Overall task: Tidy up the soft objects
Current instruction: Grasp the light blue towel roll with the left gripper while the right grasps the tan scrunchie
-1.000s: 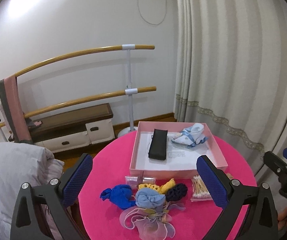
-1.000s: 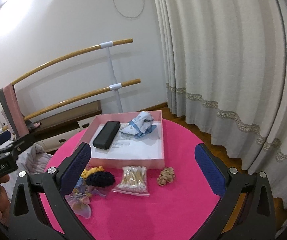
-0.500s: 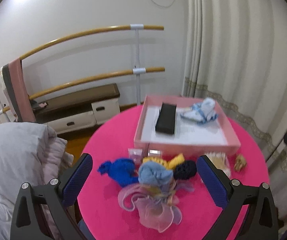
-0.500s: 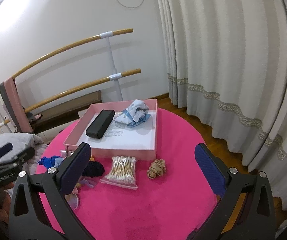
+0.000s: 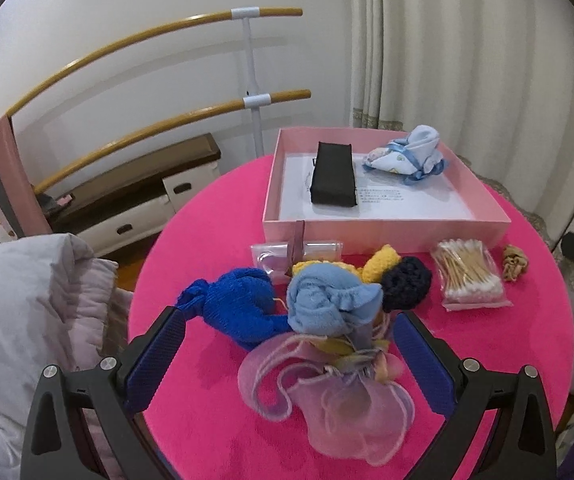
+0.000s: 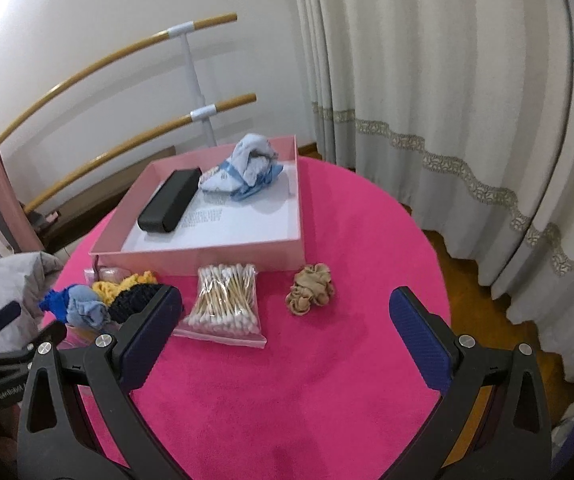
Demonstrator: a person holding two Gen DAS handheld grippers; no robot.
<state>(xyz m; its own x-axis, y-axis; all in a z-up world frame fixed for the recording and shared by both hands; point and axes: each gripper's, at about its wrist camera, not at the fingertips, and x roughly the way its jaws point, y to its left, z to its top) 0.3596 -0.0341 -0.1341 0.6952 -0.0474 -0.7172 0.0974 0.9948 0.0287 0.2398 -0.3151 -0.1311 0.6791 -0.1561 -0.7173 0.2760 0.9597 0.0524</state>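
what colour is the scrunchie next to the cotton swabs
Tan, clearest in the right wrist view.

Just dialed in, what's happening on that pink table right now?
A person holds a gripper in each hand over the round pink table, sorting soft items. The left gripper is open, its fingers either side of a pile: a light blue cloth, a dark blue knit piece and a sheer pink pouch. The right gripper is open and empty near the cotton swab bag and tan scrunchie. The pink box holds a black case and a tied blue bundle.
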